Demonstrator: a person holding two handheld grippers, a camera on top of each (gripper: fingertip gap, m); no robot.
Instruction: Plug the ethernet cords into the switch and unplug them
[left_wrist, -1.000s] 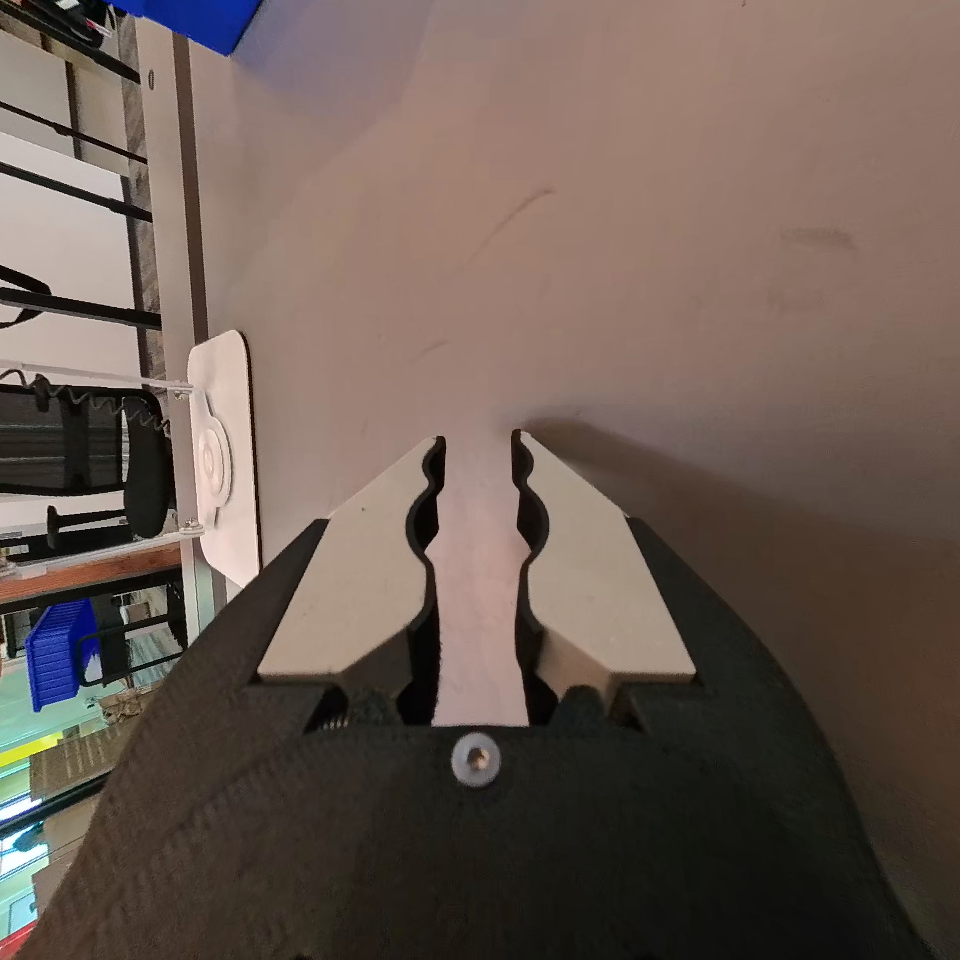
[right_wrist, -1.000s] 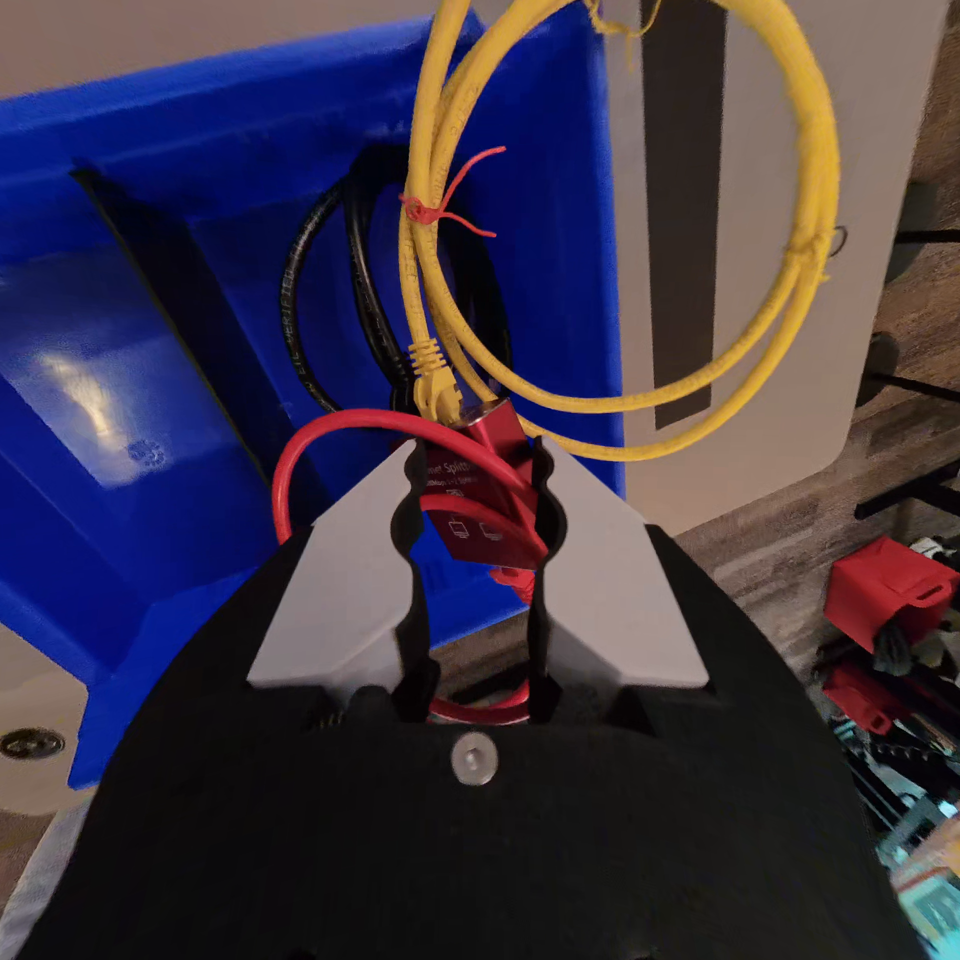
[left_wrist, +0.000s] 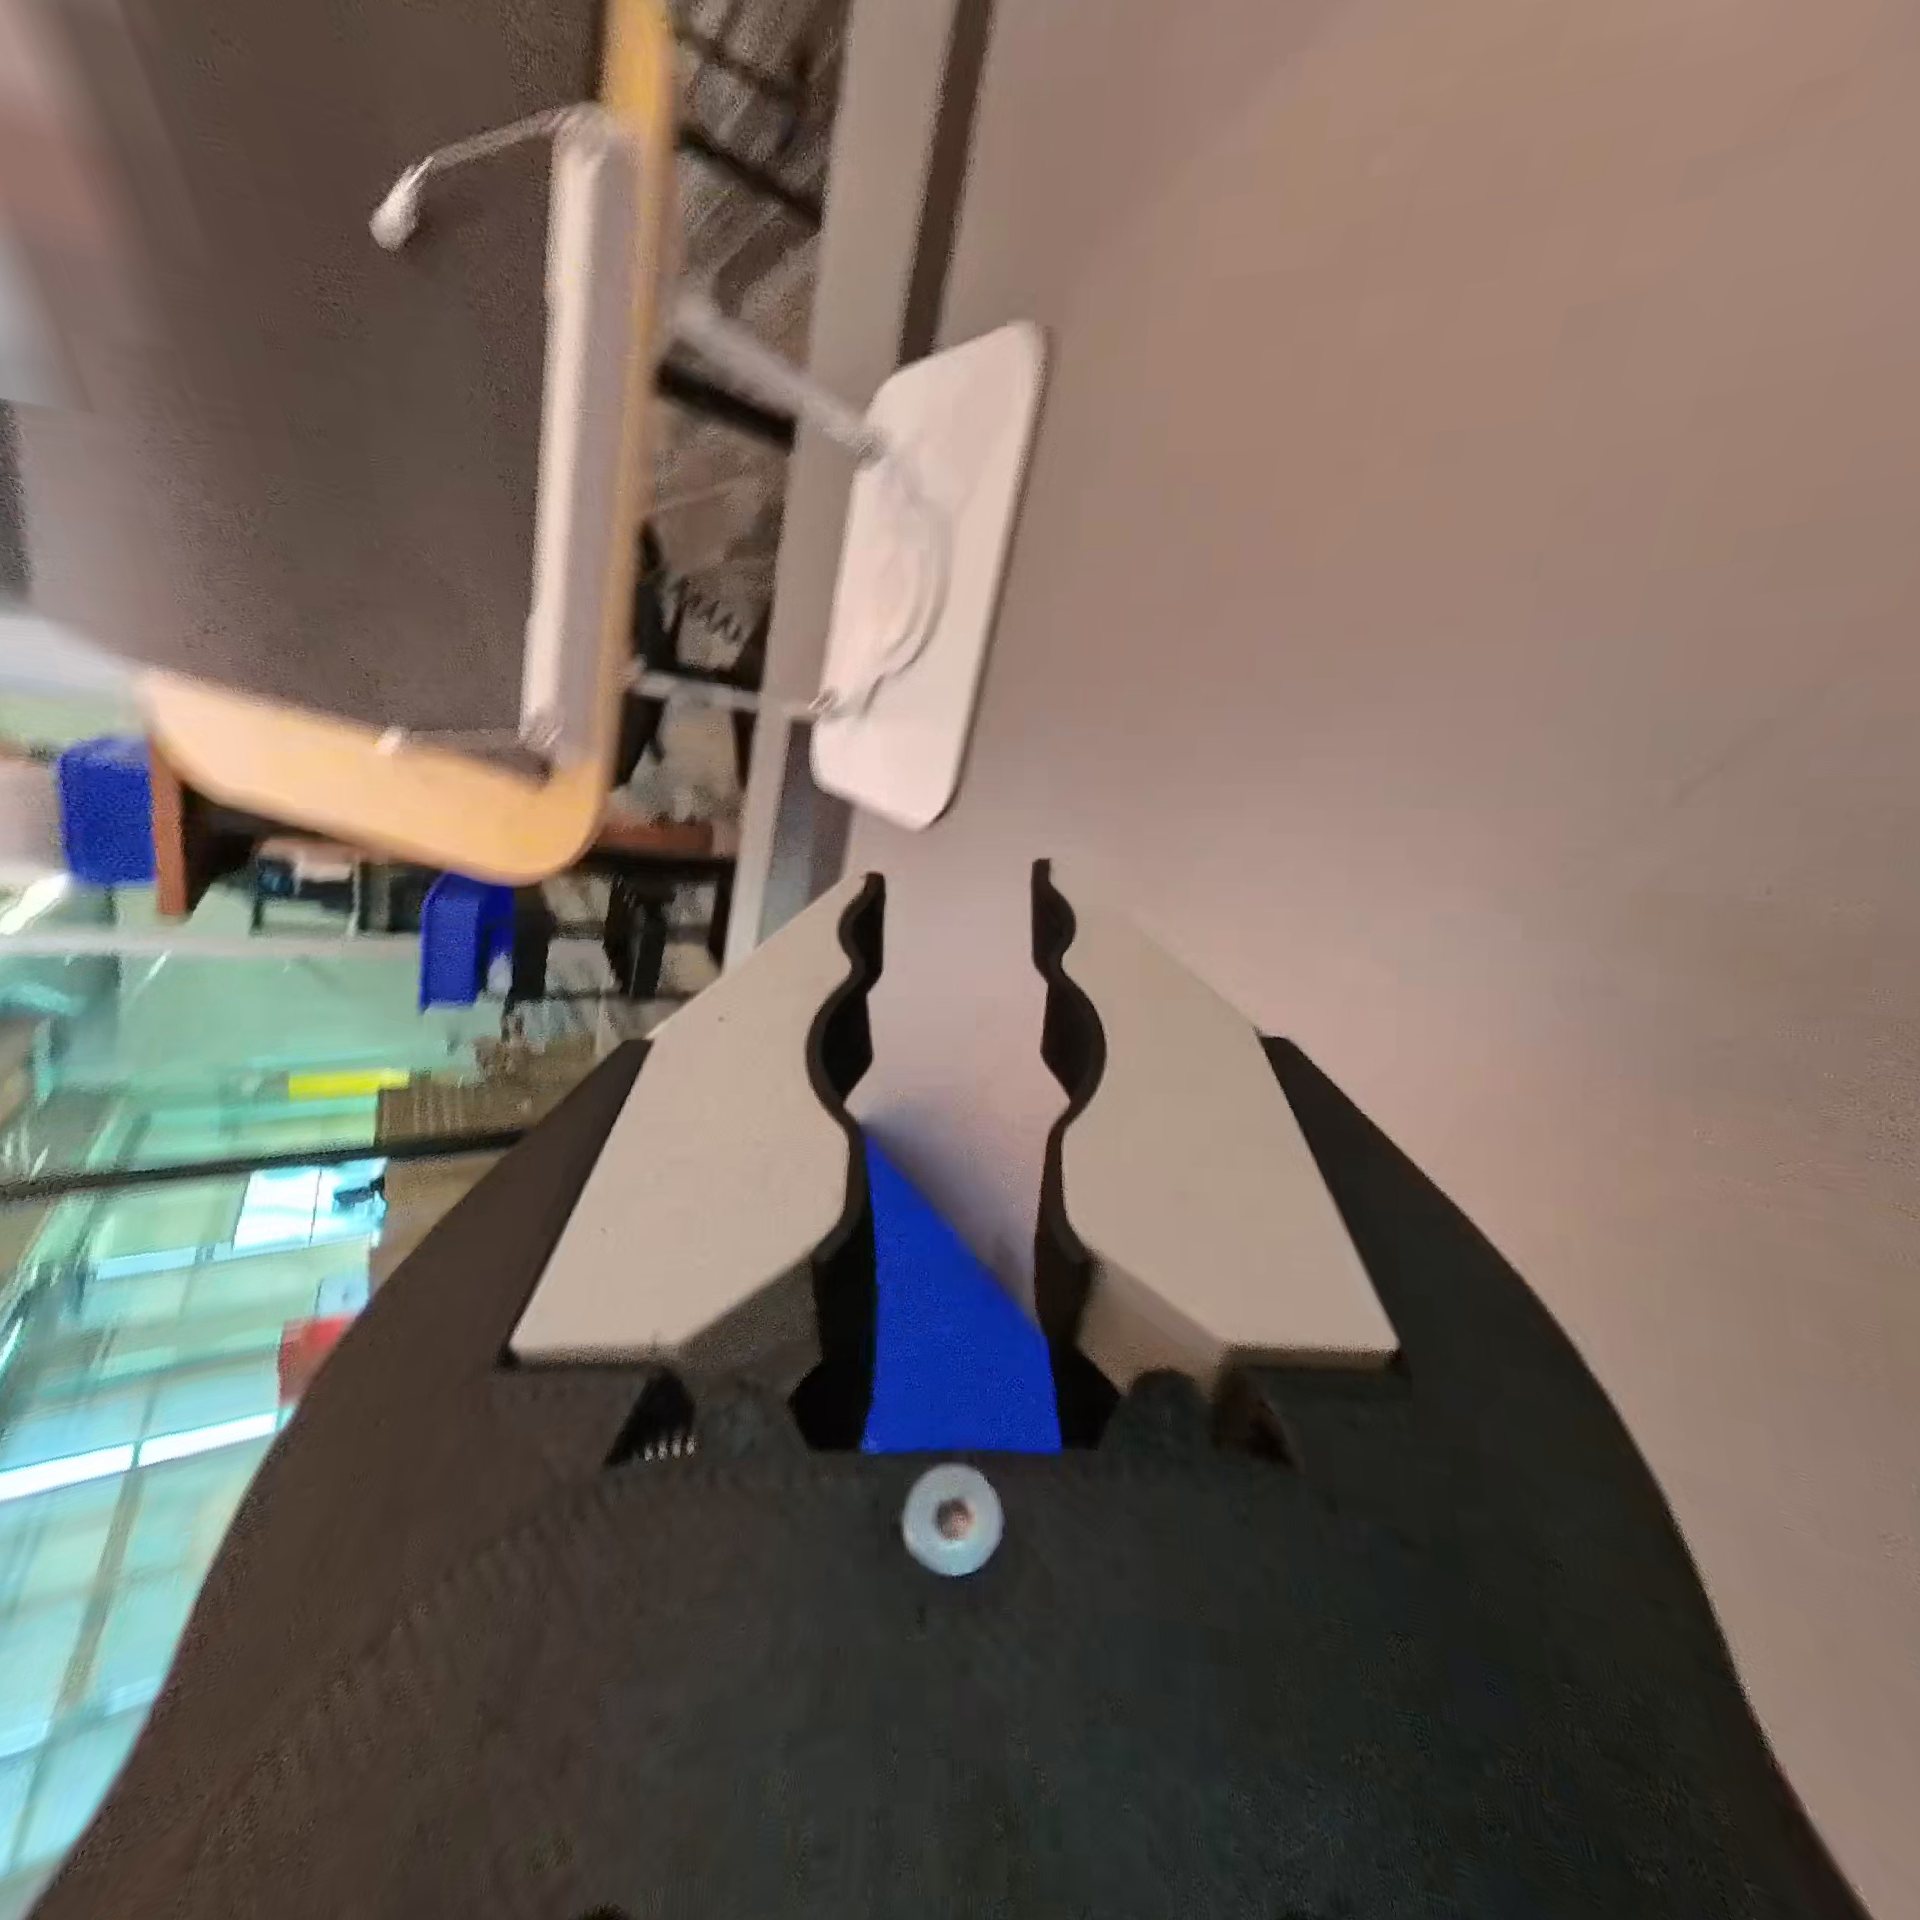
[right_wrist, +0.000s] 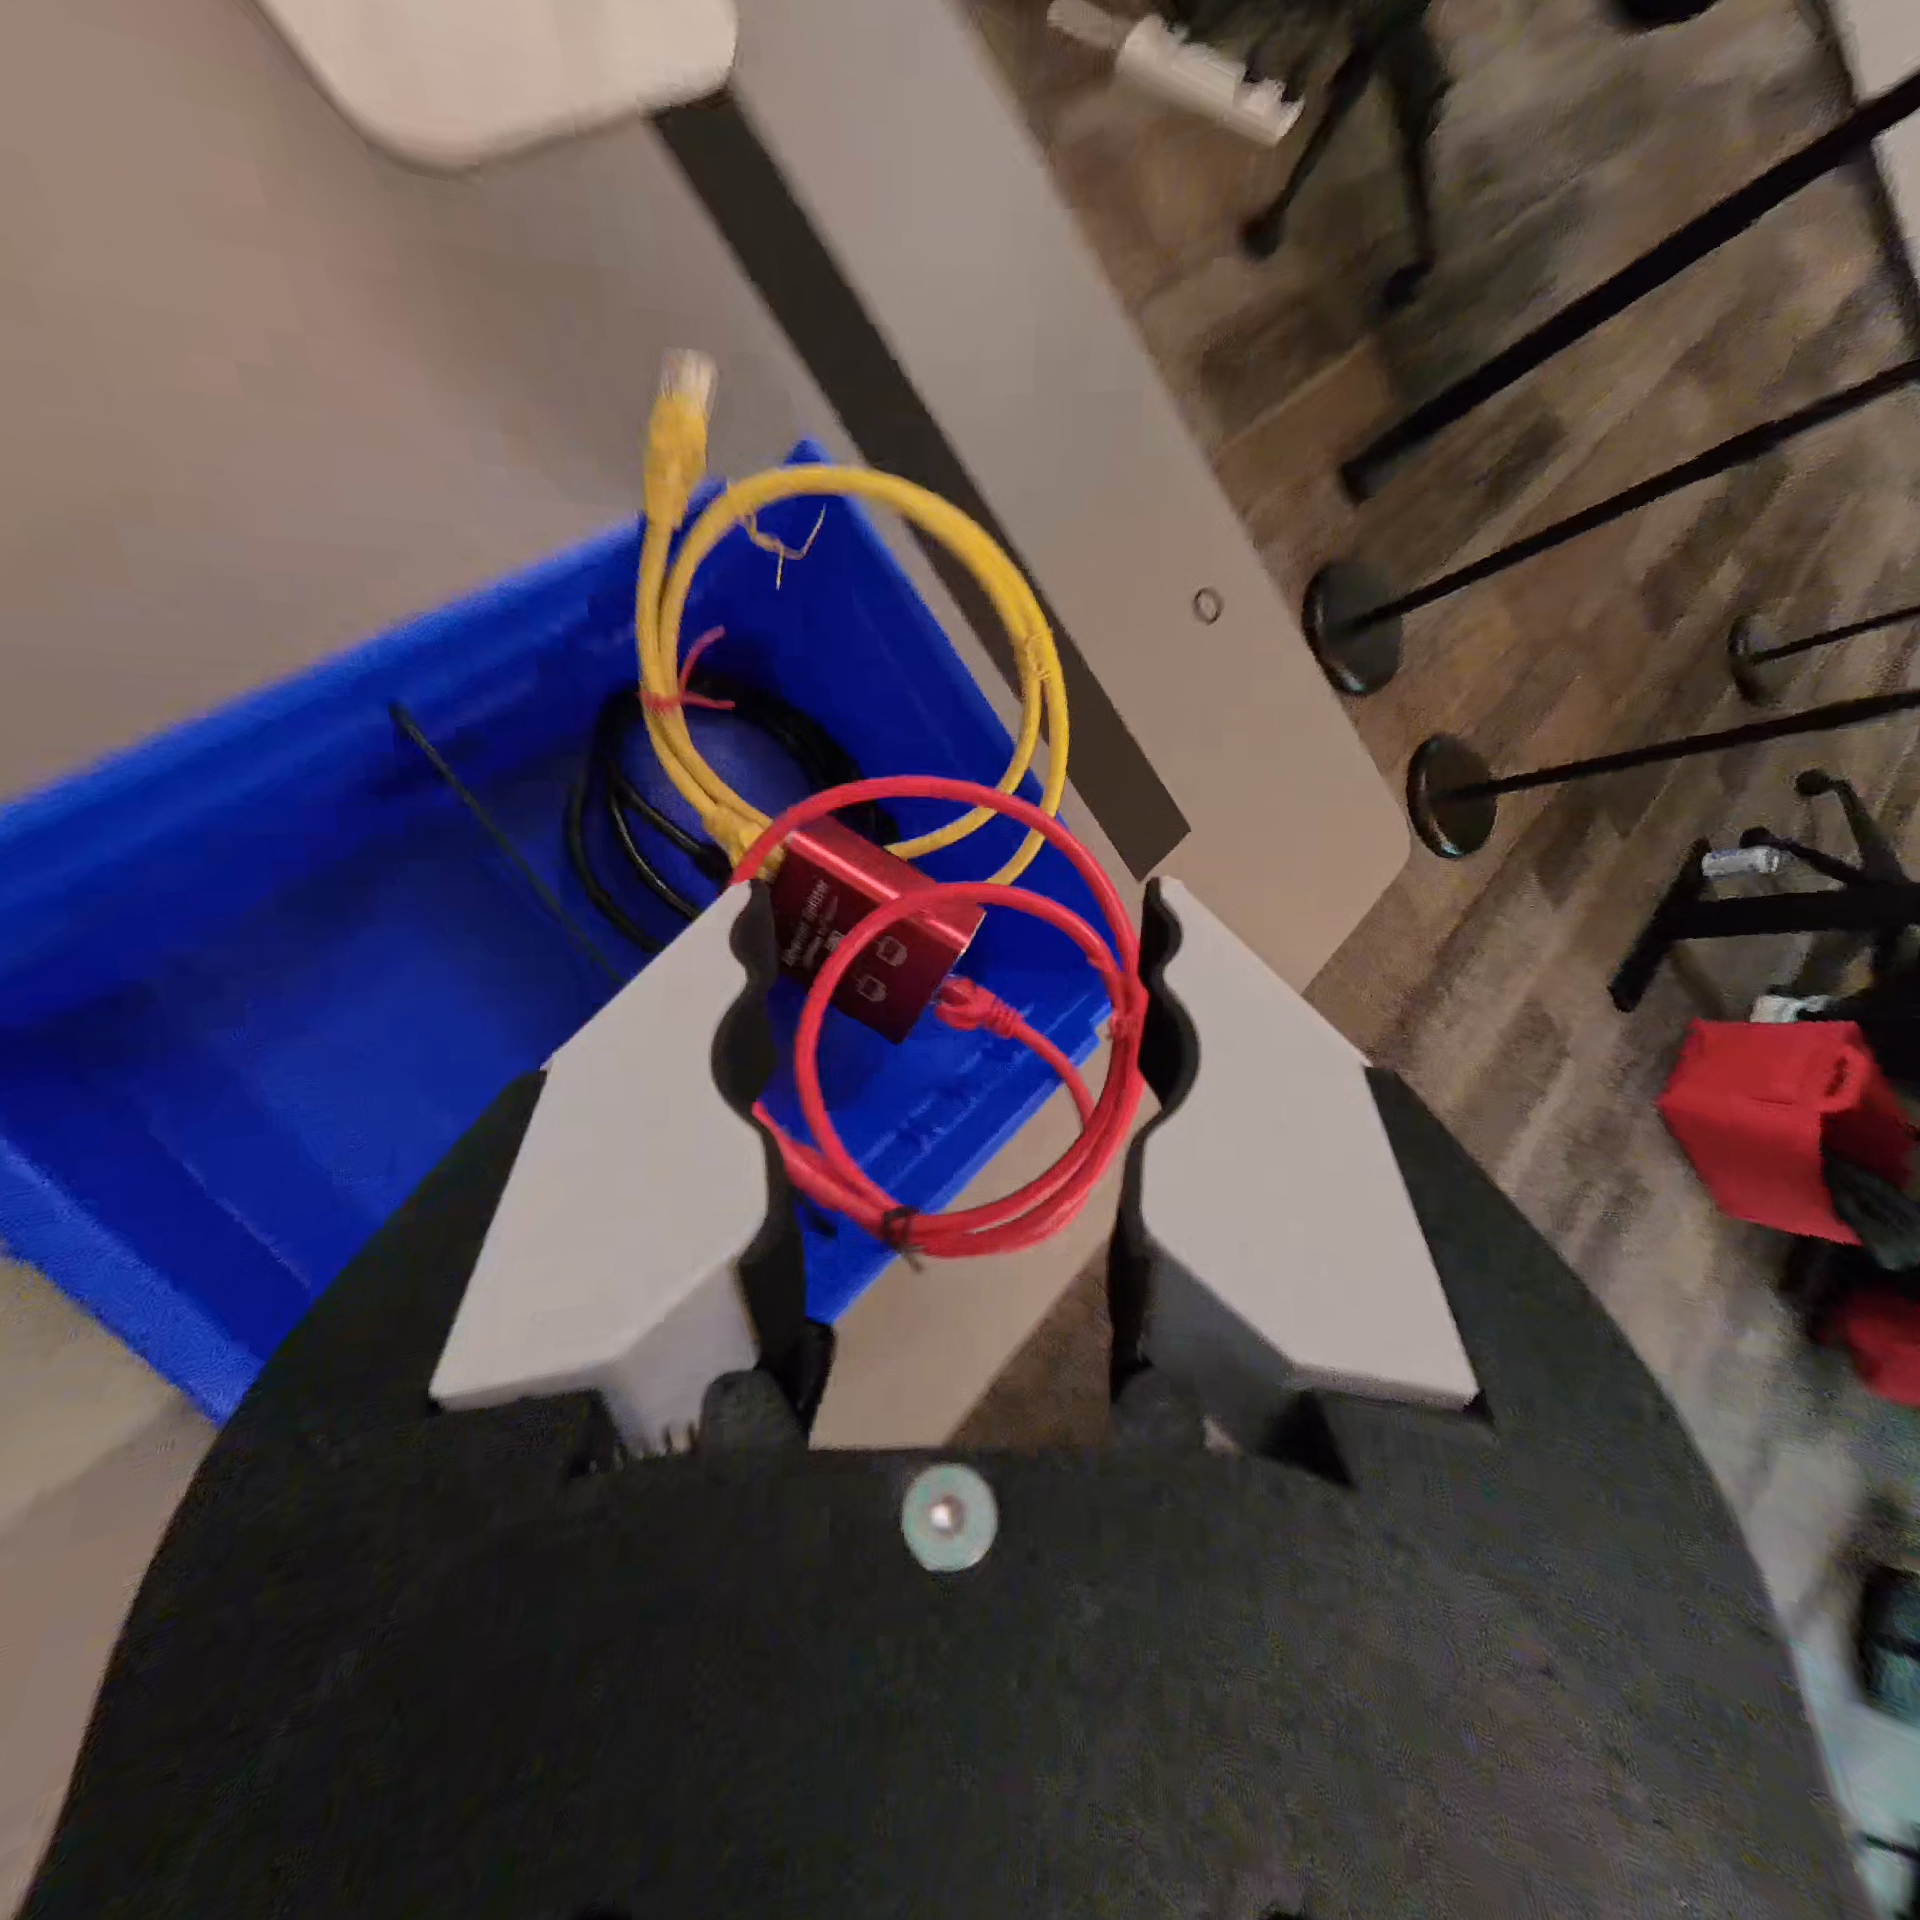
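In the right wrist view a small red switch (right_wrist: 873, 940) hangs or lies over the blue bin (right_wrist: 260, 883). A coiled yellow ethernet cord (right_wrist: 1039, 665) is plugged into its far end, and the cord's free plug (right_wrist: 681, 416) points up. A coiled red cord (right_wrist: 1101, 1039) is plugged into its near end. My right gripper (right_wrist: 948, 894) is wide open, its jaws on either side of the switch and not touching it. My left gripper (left_wrist: 956, 878) is narrowly open and empty over the table (left_wrist: 1455, 623). A corner of the blue bin (left_wrist: 945, 1330) shows between its fingers.
A coiled black cable (right_wrist: 613, 821) lies in the bin. A white pad (left_wrist: 925, 582) sits near the table edge, with a chair (left_wrist: 582, 468) beyond it. On the floor off the table are chair legs (right_wrist: 1361, 634) and a red bag (right_wrist: 1787, 1122). Tip to tip, the grippers are about 50 cm apart.
My right gripper has opened and let go of the red switch, and its view has turned. My left gripper has swung toward the table edge, with its gap unchanged.
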